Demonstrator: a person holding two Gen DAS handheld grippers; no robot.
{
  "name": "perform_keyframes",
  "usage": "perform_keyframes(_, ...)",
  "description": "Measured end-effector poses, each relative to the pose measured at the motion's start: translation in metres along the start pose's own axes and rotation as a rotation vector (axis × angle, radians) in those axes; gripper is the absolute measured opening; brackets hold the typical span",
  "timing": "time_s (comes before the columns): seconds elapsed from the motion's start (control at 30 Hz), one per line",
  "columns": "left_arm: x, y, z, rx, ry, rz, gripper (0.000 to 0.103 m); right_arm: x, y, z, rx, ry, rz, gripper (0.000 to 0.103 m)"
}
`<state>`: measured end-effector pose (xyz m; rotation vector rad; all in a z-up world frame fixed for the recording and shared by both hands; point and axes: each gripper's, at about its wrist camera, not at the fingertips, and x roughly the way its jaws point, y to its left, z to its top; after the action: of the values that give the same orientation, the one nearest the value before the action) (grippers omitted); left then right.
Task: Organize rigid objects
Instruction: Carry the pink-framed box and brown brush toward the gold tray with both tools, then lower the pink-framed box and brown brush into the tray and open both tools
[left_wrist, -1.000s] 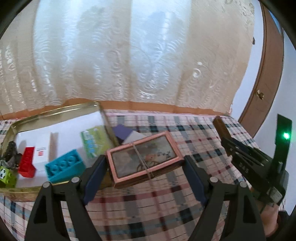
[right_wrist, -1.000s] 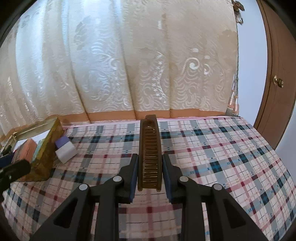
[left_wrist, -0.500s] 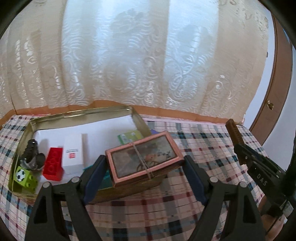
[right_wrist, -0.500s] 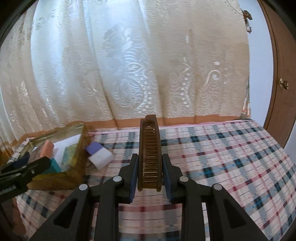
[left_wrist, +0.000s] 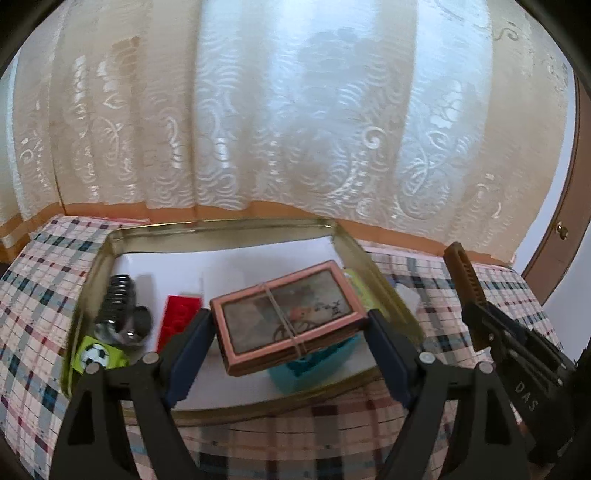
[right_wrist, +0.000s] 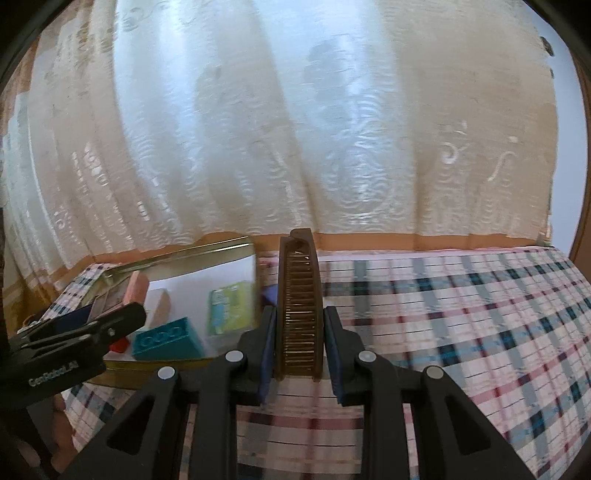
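Left gripper: jaws wide, clamped on the ends of a pink-framed box bound with a band. Box sits centre frame in the left wrist view, held above the open gold tin, tilted slightly.

Inside the tin, lower left of frame: red brick, green soccer-ball block, a dark metallic object too blurred to identify. A teal brick shows just under the box, mostly hidden by it. A green packet peeks out at the box's right edge, largely covered.

Right gripper: jaws narrow, closed on a brown comb standing on edge and pointing away, centre frame in the right wrist view, over the plaid tablecloth just right of the tin. The comb's near end is hidden between the pads.

Lace curtain fills the upper frame. Both views smeared by motion blur.
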<state>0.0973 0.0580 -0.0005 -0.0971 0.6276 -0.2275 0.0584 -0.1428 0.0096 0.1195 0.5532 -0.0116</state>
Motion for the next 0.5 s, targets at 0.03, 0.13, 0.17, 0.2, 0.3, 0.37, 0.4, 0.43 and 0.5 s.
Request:
perform_keyframes(0.03,-0.001,0.003,0.001,-0.002,-0.001,0.004,0.083,0.001,0.004,0.000,-0.004,0.002,0.006,0.028)
perform_keyframes(0.13,-0.003,0.016,0.003,-0.008,-0.009,0.022,0.083,0.005,0.020,-0.001,-0.016,0.006,0.024,0.028)
perform_keyframes(0.17,-0.003,0.019,0.004,-0.008,-0.010,0.027,0.083,0.006,0.023,-0.002,-0.016,0.008,0.030,0.028)
perform_keyframes(0.2,-0.003,0.023,0.005,-0.012,-0.012,0.035,0.083,0.006,0.027,-0.002,-0.017,0.010,0.038,0.028)
perform_keyframes(0.3,-0.003,0.036,0.006,-0.024,-0.009,0.055,0.083,0.008,0.043,-0.001,-0.029,0.011,0.058,0.028)
perform_keyframes(0.37,-0.003,0.044,0.007,-0.028,-0.010,0.067,0.083,0.010,0.052,0.000,-0.033,0.012,0.071,0.028)
perform_keyframes(0.4,-0.002,0.049,0.008,-0.030,-0.009,0.074,0.083,0.010,0.057,0.001,-0.034,0.012,0.080,0.028)
perform_keyframes(0.43,-0.003,0.052,0.008,-0.032,-0.011,0.079,0.083,0.010,0.059,0.001,-0.035,0.012,0.086,0.028)
perform_keyframes(0.5,-0.003,0.058,0.010,-0.035,-0.015,0.096,0.083,0.013,0.067,0.003,-0.033,0.014,0.100,0.028)
